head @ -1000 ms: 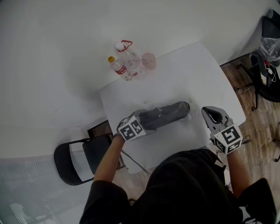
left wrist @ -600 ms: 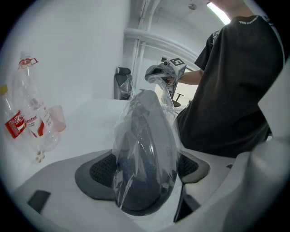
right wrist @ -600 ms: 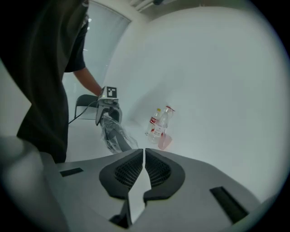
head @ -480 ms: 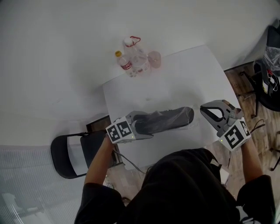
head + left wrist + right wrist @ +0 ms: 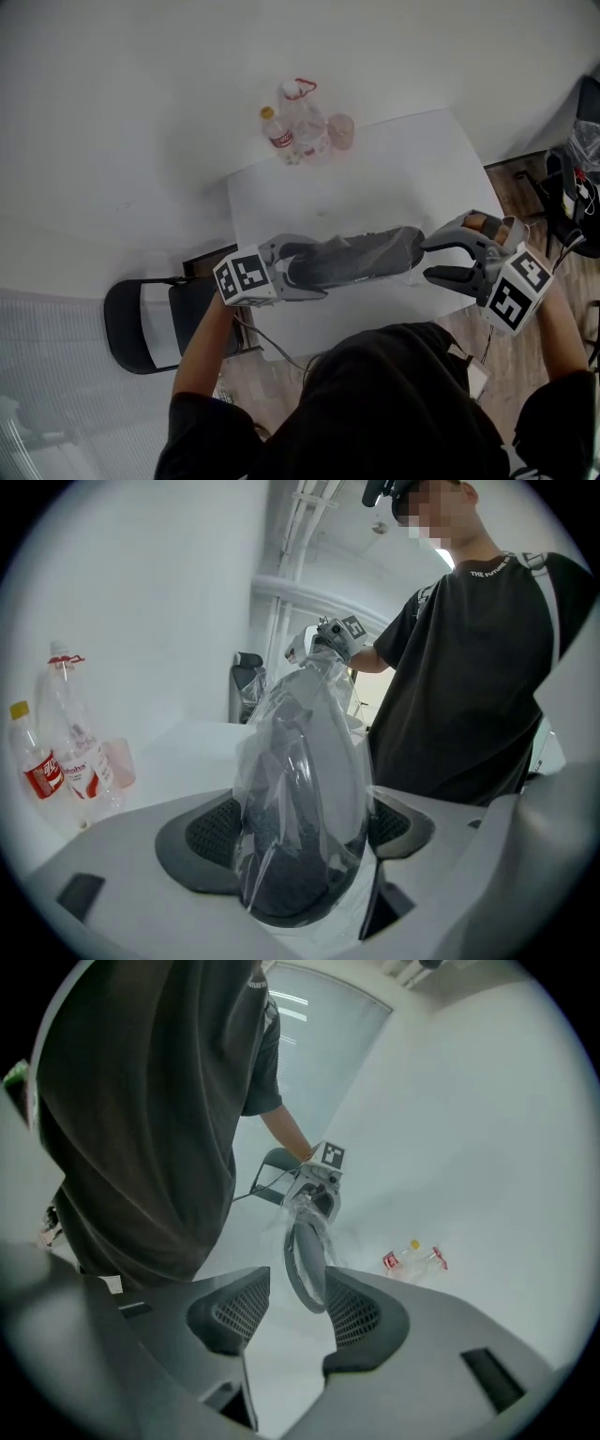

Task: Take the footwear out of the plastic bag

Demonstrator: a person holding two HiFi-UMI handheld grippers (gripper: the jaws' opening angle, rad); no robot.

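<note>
Table (image 5: 394, 159) white, wood floor (image 5: 520, 202); left gripper (image 5: 305, 832) clamps bagged shoe (image 5: 366, 255), right gripper (image 5: 431, 261) just opened around its end.

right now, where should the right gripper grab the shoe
Probably the free end of the shoe, from the right: it is held roughly level, the left gripper clamping the other end through the bag. On the right gripper the jaws have just been opening, that end at their mouth, pads not pressing.

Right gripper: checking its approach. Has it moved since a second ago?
Yes. The right gripper has slid left over the white table toward the bagged shoe; its jaws have just been opening, the shoe's end at their tips, ungripped.
</note>
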